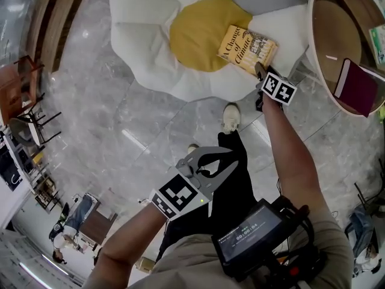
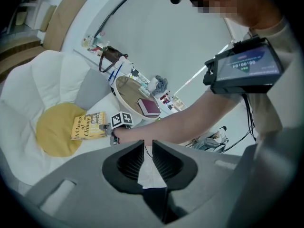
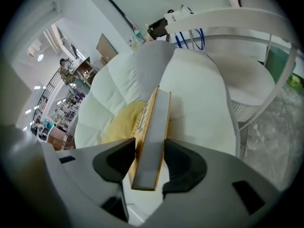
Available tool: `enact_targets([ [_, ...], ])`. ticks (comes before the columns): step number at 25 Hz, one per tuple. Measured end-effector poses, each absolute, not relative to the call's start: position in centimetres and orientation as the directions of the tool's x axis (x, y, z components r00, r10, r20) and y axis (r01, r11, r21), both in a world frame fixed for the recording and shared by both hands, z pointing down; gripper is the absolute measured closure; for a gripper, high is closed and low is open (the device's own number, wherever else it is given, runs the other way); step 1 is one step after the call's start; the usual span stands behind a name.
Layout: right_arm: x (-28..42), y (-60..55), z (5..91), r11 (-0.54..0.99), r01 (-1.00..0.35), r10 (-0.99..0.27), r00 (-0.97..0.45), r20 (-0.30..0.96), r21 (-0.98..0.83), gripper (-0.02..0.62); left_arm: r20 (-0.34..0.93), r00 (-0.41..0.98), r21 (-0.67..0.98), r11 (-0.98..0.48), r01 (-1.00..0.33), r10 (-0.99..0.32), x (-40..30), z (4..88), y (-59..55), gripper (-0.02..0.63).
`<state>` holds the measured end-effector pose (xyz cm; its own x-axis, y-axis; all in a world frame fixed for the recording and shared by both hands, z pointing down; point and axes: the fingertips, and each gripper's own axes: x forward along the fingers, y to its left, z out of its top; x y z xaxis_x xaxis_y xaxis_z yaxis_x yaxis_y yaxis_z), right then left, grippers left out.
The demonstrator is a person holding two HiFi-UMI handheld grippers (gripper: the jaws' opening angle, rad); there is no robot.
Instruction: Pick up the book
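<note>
**Right gripper view: the grasp on the book is made, the lift is next**

Nearest to the person, the left gripper (image 2: 148, 145) hangs idle by the legs. Its jaws are drawn almost together, with only a thin slit between them and nothing in it. It has no part in the work at this moment.

Further out, the right gripper (image 3: 149, 150) is stretched forward and points down at the book (image 1: 245, 46). Its jaws stand moderately wide, at the thickness of the book, and they pinch it. One pad lies on the yellow cover, the other on the opposite face, and the pale page edge faces the camera.

The book is on the flower-shaped cushion (image 1: 144, 47), partly on its yellow centre (image 1: 192, 35) and partly on a white petal. It seems still to rest there.

I judge that the step in hand is the grasp, and that it is nearly finished. The next move calls for a firm hold and a straight lift. The grip is at one corner, so the far end may droop or the book may swing open.

Beyond, a maroon book (image 1: 356, 88) lies on the round table (image 1: 311, 17), untouched.
</note>
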<state>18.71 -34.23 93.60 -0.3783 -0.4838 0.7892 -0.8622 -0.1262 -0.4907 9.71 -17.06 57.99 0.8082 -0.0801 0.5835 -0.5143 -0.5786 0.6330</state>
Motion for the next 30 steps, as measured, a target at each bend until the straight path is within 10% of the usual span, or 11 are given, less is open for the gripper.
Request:
enact_targets([
  [9, 17.7, -35.6, 93.4, -0.253, -0.629, -0.501, -0.565, 0.656, -0.735, 0.431, 0.584, 0.801, 0.632, -0.546, -0.550, -0.131, 7.7, 57.7, -17.2, 0.566],
  [30, 13.0, -34.3, 83.0, -0.233, -0.568, -0.516, -0.616, 0.595, -0.789, 0.449, 0.547, 0.811, 0.574, -0.611, -0.545, -0.209, 2.8, 51.0, -15.8, 0.568],
])
